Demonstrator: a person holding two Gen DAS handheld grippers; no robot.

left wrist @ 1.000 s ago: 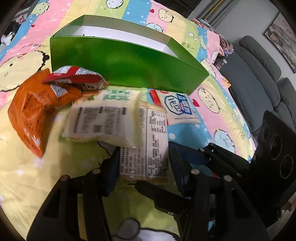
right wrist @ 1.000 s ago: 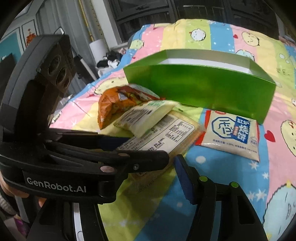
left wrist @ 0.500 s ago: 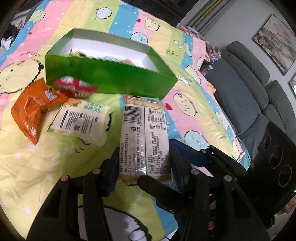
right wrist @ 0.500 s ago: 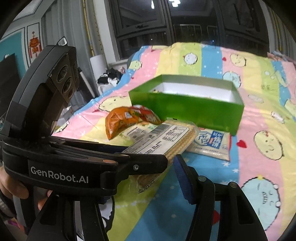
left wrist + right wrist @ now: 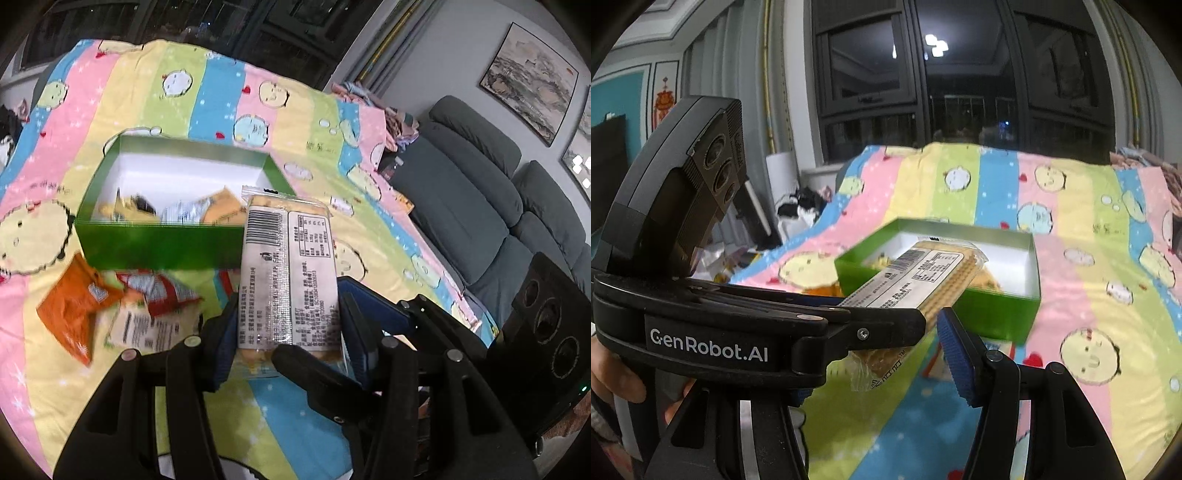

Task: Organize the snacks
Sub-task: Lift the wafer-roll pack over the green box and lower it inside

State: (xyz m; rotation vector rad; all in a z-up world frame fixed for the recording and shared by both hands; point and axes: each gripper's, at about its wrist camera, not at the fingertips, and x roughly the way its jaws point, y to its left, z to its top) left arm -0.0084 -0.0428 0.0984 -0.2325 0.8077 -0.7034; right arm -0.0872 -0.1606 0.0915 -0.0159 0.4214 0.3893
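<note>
Striped cartoon bedspread (image 5: 221,92) below, the left gripper (image 5: 288,328) jaws clamp a cracker pack (image 5: 288,273) lifted clear, long axis pointing at 12 o'clock toward the green box (image 5: 159,247); right gripper (image 5: 931,332) jaws also grip its near end.

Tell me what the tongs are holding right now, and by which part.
The left tongs clamp the cracker pack across its near end, lifted off the blanket. The right tongs sit around that same end; whether they actually grip cannot be told.
</note>
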